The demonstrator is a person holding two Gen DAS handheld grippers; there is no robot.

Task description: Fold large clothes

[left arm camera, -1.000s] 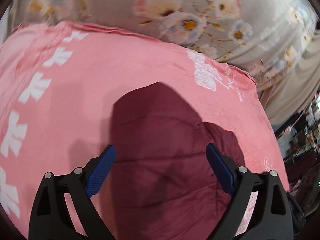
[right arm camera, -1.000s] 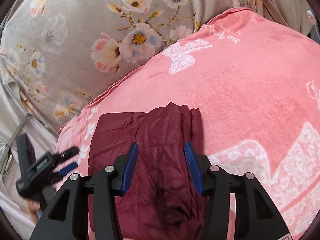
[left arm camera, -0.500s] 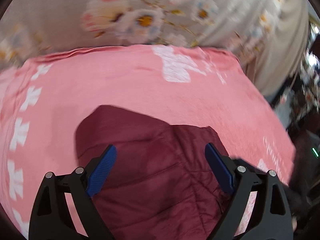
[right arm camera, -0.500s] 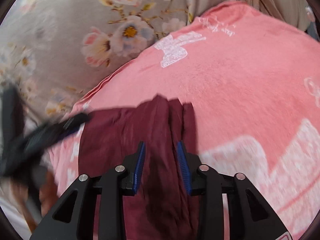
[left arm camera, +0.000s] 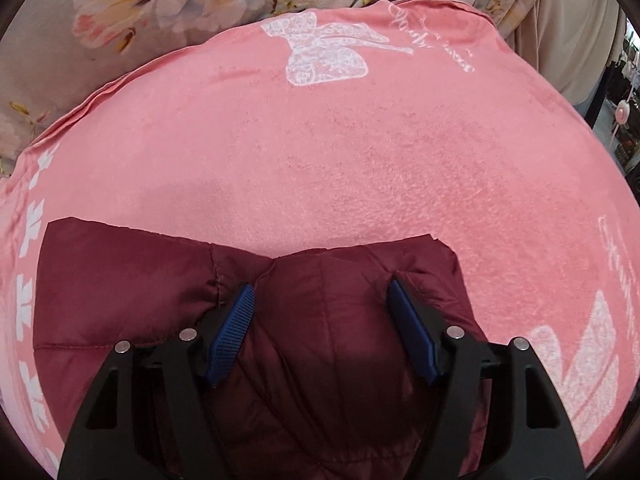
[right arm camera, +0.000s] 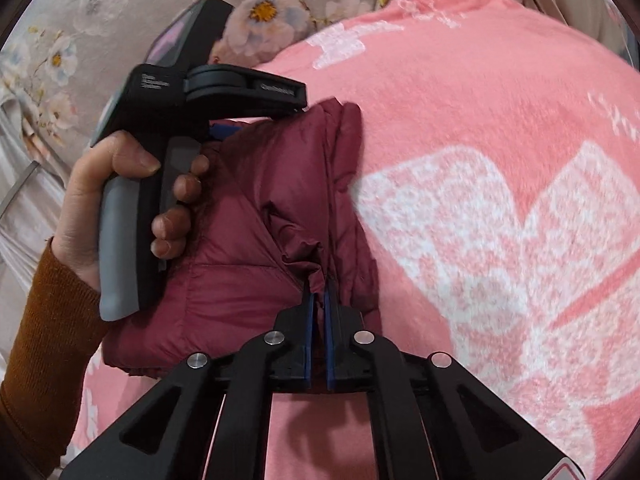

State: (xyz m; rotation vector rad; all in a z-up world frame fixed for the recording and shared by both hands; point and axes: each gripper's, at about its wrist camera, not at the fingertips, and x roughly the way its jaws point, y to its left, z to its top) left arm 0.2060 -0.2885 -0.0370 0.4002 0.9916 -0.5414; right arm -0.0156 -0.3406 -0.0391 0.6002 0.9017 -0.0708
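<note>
A folded maroon quilted jacket (left arm camera: 132,292) lies on a pink blanket (left arm camera: 360,152). My left gripper (left arm camera: 322,312) is open, its blue pads pressed down on either side of a raised fold of the jacket. In the right wrist view the jacket (right arm camera: 248,248) shows as a compact bundle. My right gripper (right arm camera: 319,300) is shut on a bunched fold at the jacket's near right edge. The left gripper's body (right arm camera: 176,120), held in a hand, rests on the jacket's far left part.
The pink blanket with white bow prints (right arm camera: 500,220) covers the bed. Grey floral sheet (left arm camera: 168,4) lies beyond it. Beige curtain (left arm camera: 568,20) and a dark cluttered area (left arm camera: 624,92) are at far right.
My right gripper closed on the jacket's fold. My left gripper came down onto the jacket near its far edge and narrowed its opening somewhat.
</note>
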